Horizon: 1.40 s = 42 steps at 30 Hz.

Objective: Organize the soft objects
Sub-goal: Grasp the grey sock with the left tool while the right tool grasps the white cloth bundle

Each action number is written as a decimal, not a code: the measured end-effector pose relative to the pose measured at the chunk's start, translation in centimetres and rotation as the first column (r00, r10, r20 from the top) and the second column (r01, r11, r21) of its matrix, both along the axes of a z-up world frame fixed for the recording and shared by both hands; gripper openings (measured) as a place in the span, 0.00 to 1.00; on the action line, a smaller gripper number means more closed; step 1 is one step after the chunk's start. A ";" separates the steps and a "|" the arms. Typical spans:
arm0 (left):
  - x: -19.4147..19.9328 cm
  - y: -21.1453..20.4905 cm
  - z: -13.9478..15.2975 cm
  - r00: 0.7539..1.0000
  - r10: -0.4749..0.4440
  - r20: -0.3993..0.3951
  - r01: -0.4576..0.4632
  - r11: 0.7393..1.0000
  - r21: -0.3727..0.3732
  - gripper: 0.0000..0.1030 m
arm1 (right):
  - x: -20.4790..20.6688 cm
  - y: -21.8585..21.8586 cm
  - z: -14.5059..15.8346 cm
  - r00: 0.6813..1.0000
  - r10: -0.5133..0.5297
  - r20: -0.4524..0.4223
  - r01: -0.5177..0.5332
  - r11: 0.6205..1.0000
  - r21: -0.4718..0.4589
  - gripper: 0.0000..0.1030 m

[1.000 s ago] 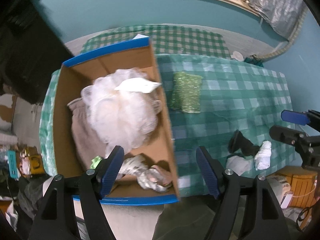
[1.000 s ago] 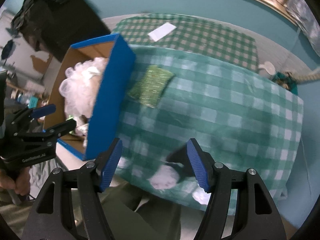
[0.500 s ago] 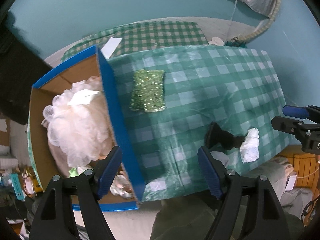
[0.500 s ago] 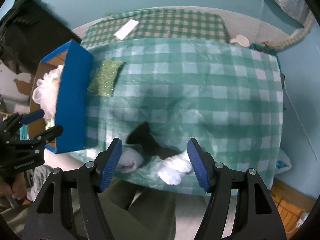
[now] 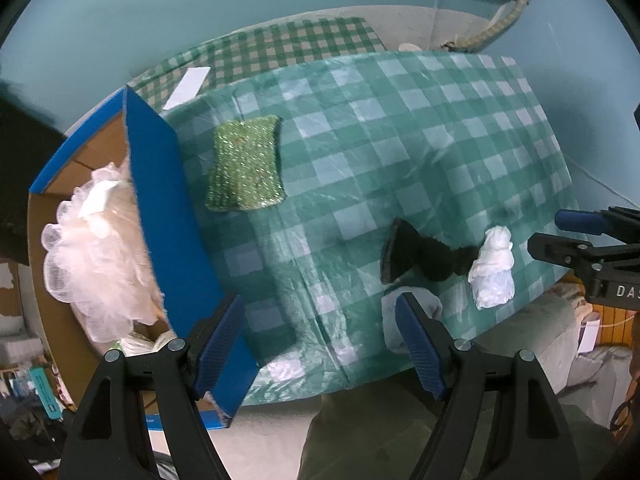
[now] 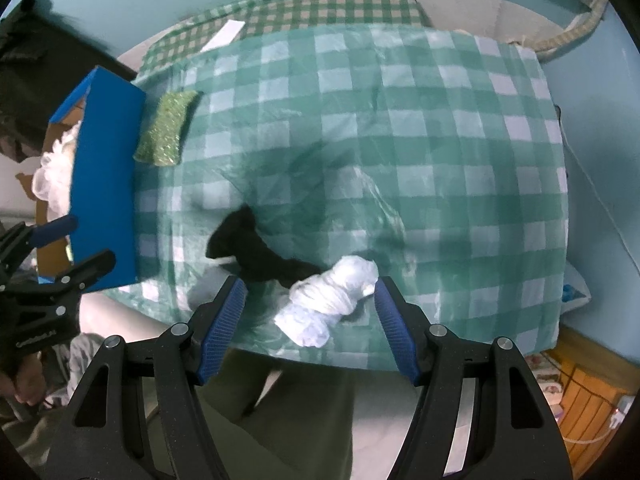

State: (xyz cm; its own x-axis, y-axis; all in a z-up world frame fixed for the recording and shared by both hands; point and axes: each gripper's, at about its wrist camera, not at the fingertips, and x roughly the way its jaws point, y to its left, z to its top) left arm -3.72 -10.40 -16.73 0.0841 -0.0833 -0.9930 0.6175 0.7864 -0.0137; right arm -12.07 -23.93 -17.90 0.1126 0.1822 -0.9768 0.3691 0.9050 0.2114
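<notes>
A blue cardboard box (image 5: 168, 208) stands at the table's left edge and holds a white mesh pouf (image 5: 96, 248). A green glittery sponge (image 5: 244, 164) lies on the checked cloth beside the box. A black sock (image 5: 420, 254) and a white cloth bundle (image 5: 492, 268) lie near the front edge. My left gripper (image 5: 320, 344) is open and empty above the front edge. My right gripper (image 6: 310, 320) is open and empty, just above the white bundle (image 6: 332, 296), with the black sock (image 6: 256, 250) to its left. The box (image 6: 106, 184) and sponge (image 6: 166, 130) show at the left.
The table carries a green checked cloth (image 5: 420, 128) under clear plastic. A white paper slip (image 5: 186, 86) lies on a second checked surface behind. A light grey cloth (image 5: 400, 316) lies at the front edge. Teal walls stand behind.
Both grippers have swung right, away from the box and toward the sock and white bundle. The right gripper now hovers over the bundle. Both stayed open.
</notes>
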 end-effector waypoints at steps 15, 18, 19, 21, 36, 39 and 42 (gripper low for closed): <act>-3.0 -2.4 -3.8 0.993 -0.104 -0.056 0.105 0.994 0.010 0.77 | -1.5 0.3 -6.0 0.996 -0.012 -0.088 0.016 0.999 0.044 0.65; -3.6 -2.6 -4.2 0.991 -0.115 -0.063 0.116 0.993 0.014 0.77 | -1.5 0.5 -6.9 0.995 -0.010 -0.096 0.015 0.999 0.047 0.65; -3.7 -2.6 -4.3 0.991 -0.119 -0.067 0.120 0.993 0.015 0.77 | -1.5 0.5 -7.2 0.995 -0.010 -0.102 0.015 0.999 0.047 0.65; -4.0 -2.8 -4.5 0.988 -0.128 -0.085 0.130 0.992 0.008 0.77 | -1.6 0.6 -7.8 0.994 -0.011 -0.112 0.017 0.999 0.051 0.65; -5.6 -4.5 -6.1 0.976 -0.181 -0.120 0.185 0.982 0.027 0.78 | -1.0 1.6 -9.5 0.991 0.045 -0.128 -0.043 0.999 0.018 0.52; -5.6 -4.9 -6.7 0.975 -0.183 -0.127 0.189 0.981 0.035 0.78 | -1.2 1.6 -9.4 0.991 0.051 -0.122 -0.049 0.999 0.016 0.47; -5.5 -5.2 -7.2 0.975 -0.176 -0.138 0.183 0.982 0.038 0.78 | -1.6 1.7 -8.8 0.991 0.075 -0.112 -0.076 0.997 -0.009 0.46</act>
State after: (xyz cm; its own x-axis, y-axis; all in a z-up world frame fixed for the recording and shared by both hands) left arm -9.19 -15.62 -23.97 -0.0612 -0.0343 -0.9975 0.7441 0.6645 -0.0685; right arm -13.64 -22.28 -26.74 -0.0107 0.1730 -0.9849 0.3203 0.9336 0.1605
